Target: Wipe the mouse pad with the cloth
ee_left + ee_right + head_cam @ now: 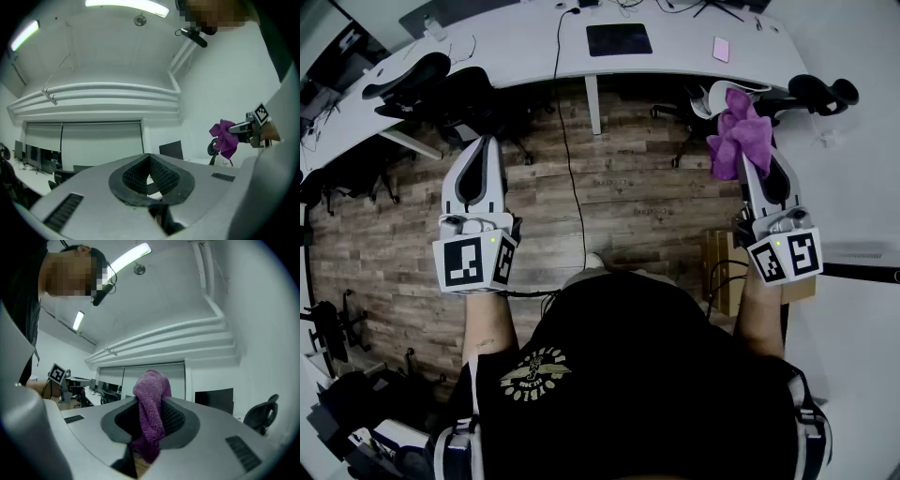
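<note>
The black mouse pad (619, 39) lies flat on the white desk (525, 47) at the top of the head view, far ahead of both grippers. My right gripper (748, 150) is shut on a purple cloth (737, 127), which bunches up above its tips and hangs between the jaws (151, 401). The left gripper (484, 145) is held up at the left with its jaws shut and nothing between them (149, 158). Both grippers are raised over the wooden floor, tilted upward, well short of the desk. The cloth (226, 137) also shows in the left gripper view.
Black office chairs (441, 84) stand under the desk at the left, and another chair (820, 94) at the right. A black cable (567, 141) hangs from the desk to the floor. A pink item (721, 49) lies right of the pad. A cardboard box (719, 267) sits by my right side.
</note>
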A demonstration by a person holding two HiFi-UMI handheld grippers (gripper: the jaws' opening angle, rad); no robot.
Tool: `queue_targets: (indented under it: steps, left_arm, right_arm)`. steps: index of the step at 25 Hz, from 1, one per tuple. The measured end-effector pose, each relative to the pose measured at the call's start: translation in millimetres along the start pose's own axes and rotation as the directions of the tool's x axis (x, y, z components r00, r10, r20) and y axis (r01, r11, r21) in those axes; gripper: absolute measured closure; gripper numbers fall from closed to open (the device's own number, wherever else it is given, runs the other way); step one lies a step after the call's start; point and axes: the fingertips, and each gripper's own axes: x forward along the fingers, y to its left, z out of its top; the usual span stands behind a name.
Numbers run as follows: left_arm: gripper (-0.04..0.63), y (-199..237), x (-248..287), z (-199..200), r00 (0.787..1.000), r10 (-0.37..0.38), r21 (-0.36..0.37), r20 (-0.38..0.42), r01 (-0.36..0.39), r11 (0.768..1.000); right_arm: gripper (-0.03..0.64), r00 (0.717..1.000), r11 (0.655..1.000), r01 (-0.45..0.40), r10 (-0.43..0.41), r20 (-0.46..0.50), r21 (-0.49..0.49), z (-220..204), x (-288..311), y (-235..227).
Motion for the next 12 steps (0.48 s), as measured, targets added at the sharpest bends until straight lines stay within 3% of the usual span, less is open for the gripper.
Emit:
queue_targets:
  steps: [8,12]
  left_arm:
    - [0.594,27.3,8.0,-21.2,1.0,-0.024,-0.037,-0.001,0.024,0.999]
    - [0.594,51.2,13.1,-36.8,1.0,0.001,-0.043,-0.021,-0.002,0.999]
  right_arm:
    - [0.525,1.0,1.0,0.015,-0.014,-0.012,0.014,-9.9,30.9,27.5]
    - [0.525,1.0,0.999,0.007,-0.007,-0.017,0.033,-16.0,47.7,31.6]
